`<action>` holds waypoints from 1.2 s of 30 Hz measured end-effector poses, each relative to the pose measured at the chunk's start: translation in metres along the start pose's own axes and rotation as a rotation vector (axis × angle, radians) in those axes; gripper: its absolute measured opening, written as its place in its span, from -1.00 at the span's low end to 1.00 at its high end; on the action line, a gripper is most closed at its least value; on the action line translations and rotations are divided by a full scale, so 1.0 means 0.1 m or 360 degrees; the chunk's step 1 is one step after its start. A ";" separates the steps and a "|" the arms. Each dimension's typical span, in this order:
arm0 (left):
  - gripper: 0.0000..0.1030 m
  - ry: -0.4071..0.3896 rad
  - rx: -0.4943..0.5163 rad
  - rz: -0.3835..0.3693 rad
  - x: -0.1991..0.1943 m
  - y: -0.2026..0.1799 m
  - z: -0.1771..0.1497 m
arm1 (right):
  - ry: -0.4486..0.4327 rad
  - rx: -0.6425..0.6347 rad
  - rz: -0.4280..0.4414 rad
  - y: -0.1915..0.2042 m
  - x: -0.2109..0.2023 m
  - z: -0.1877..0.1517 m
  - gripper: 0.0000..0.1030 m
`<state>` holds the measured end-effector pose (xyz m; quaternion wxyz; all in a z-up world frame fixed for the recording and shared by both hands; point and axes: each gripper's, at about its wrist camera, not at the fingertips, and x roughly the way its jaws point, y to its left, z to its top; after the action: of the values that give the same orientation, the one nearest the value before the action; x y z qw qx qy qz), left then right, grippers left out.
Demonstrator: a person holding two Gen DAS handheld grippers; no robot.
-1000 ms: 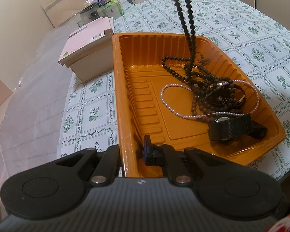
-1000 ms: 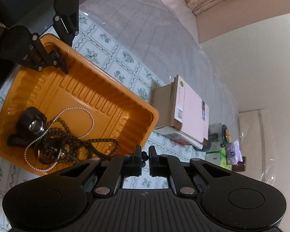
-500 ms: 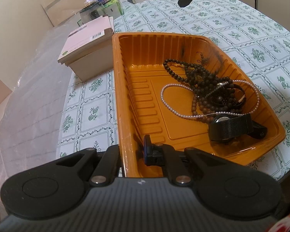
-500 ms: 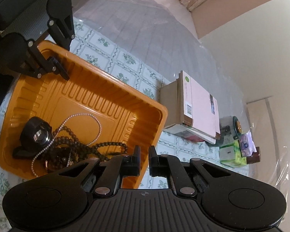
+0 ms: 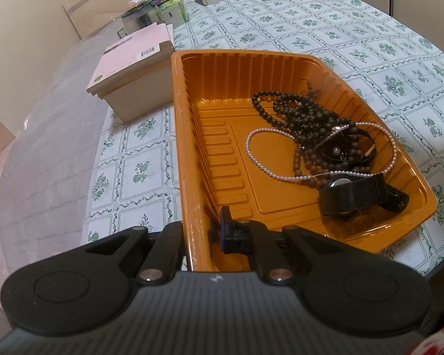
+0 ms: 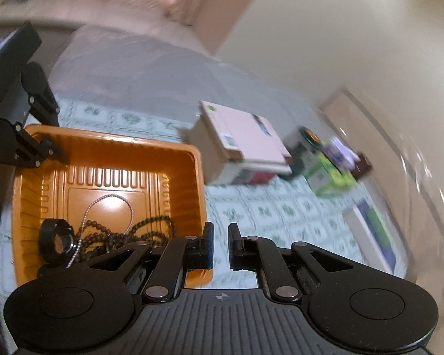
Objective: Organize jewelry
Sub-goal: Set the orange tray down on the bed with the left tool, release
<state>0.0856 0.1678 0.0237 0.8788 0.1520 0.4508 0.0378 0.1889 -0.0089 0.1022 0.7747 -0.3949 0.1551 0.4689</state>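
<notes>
From the left wrist view, the left gripper [image 5: 205, 230] is seen with its jaws closed on the near left wall of the orange tray [image 5: 180, 153], which rests on the bench [image 5: 133, 159] under a green-patterned cloth. The jewelry lies heaped toward the tray's right side: a dark bead necklace [image 5: 296, 112] in tangled loops, a pearl strand [image 5: 260, 159] threaded through and over it, and a black watch [image 5: 352, 195] nearest the front right corner. All of it is judged light; the strands are limp and will trail and snag on one another, so a strand is best taken at a free outer loop and lifted slowly (the pearl string looks the more delicate). The watch is stiffer and is best gripped across its fabric band. A cardboard box [image 5: 133, 71] stands just beside the tray's far left corner. From the right wrist view, which is blurred, the right gripper [image 6: 220, 245] is seen above the tray's corner with its jaws opening, a narrow gap between them and nothing held. The same tangle is seen in the tray below.
</notes>
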 end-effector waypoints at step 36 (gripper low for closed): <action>-0.89 -0.0012 -0.0228 -0.0378 0.46 0.37 -0.21 | -0.0005 0.1774 -0.0145 0.62 -1.22 -1.26 0.21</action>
<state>0.0988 0.2177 -0.0126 0.8873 0.0344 0.4585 -0.0349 0.0905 -0.1623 0.0672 0.8859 0.0688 0.3613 0.2826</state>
